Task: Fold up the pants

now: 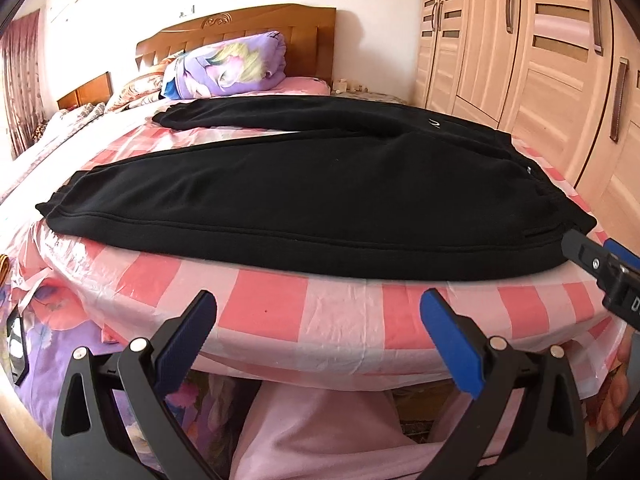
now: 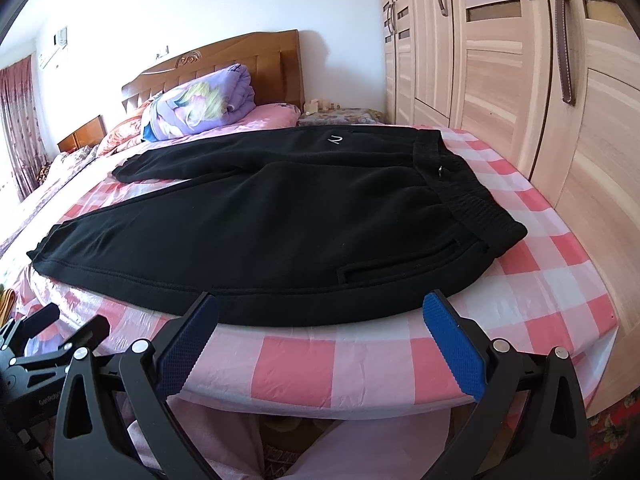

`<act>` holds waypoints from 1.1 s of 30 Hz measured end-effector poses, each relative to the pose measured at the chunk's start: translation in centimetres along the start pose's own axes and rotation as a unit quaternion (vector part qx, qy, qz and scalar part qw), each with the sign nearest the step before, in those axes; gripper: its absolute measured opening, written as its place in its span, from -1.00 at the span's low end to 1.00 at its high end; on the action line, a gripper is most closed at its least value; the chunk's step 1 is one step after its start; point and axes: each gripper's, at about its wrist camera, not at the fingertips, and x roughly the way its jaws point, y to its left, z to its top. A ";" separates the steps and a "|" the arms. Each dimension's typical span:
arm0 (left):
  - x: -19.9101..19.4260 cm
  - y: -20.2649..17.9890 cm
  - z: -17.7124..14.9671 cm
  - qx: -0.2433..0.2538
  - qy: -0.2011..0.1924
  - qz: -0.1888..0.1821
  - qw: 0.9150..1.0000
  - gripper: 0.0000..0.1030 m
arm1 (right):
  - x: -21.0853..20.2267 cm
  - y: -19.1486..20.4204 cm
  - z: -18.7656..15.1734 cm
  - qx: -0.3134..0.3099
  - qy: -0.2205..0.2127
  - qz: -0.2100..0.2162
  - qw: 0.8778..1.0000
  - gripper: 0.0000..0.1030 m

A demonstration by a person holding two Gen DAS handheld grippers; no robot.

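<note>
Black pants (image 1: 304, 184) lie spread flat on the pink checked bed sheet (image 1: 272, 316), waistband to the right, both legs running left. They also show in the right wrist view (image 2: 248, 224), with the waistband (image 2: 468, 200) at right. My left gripper (image 1: 318, 312) is open and empty, just short of the pants' near edge. My right gripper (image 2: 320, 314) is open and empty, its fingertips (image 2: 434, 308) at the near hem by the side pocket. The right gripper also shows at the right edge of the left wrist view (image 1: 596, 264).
A folded purple quilt (image 1: 228, 66) and pillows lie by the wooden headboard (image 1: 240, 32). A tall wooden wardrobe (image 2: 520, 72) stands close along the bed's right side. The bed's near edge (image 2: 340, 392) drops off below the grippers, with my pink-clad legs (image 1: 320, 436) under it.
</note>
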 end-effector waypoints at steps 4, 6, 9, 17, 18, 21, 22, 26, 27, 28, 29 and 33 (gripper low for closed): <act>0.0 0.3 0.0 -0.005 0.000 0.002 1.000 0.97 | 0.0 0.2 -0.1 0.000 0.002 0.002 1.000 0.92; 0.2 0.3 0.0 -0.006 0.003 0.001 1.000 0.97 | 0.0 0.2 -0.1 0.001 0.002 0.002 1.000 0.92; 0.4 0.5 0.1 -0.009 0.008 -0.001 1.000 0.97 | 0.0 0.2 -0.1 0.001 0.002 0.002 1.000 0.92; 0.5 0.8 0.1 -0.015 0.011 -0.001 1.000 0.97 | 0.1 0.3 -0.1 0.000 0.007 0.005 1.000 0.92; 0.6 0.9 0.1 -0.016 0.012 -0.001 1.000 0.97 | 0.1 0.3 -0.2 0.000 0.007 0.005 1.000 0.92; 0.6 1.0 0.1 -0.020 0.013 0.000 1.000 0.97 | 0.1 0.3 -0.2 0.000 0.007 0.005 1.000 0.92; 0.7 1.1 0.1 -0.021 0.013 0.000 1.000 0.97 | 0.1 0.4 -0.2 0.001 0.007 0.005 1.000 0.92; 0.7 1.2 0.3 -0.024 0.012 0.001 1.000 0.97 | 0.1 0.3 -0.2 0.000 0.007 0.005 1.000 0.92; 0.7 1.3 0.3 -0.024 0.012 0.001 1.000 0.97 | 0.1 0.4 -0.2 0.000 0.007 0.006 1.000 0.92; 0.7 1.3 0.3 -0.025 0.011 0.002 1.000 0.97 | 0.1 0.4 -0.3 0.000 0.007 0.006 1.000 0.92; 0.8 1.3 0.3 -0.025 0.011 0.002 1.000 0.97 | 0.1 0.4 -0.2 0.000 0.007 0.006 1.000 0.92; 0.8 1.5 0.3 -0.027 0.010 0.003 1.000 0.97 | 0.1 0.4 -0.2 0.000 0.007 0.006 1.000 0.92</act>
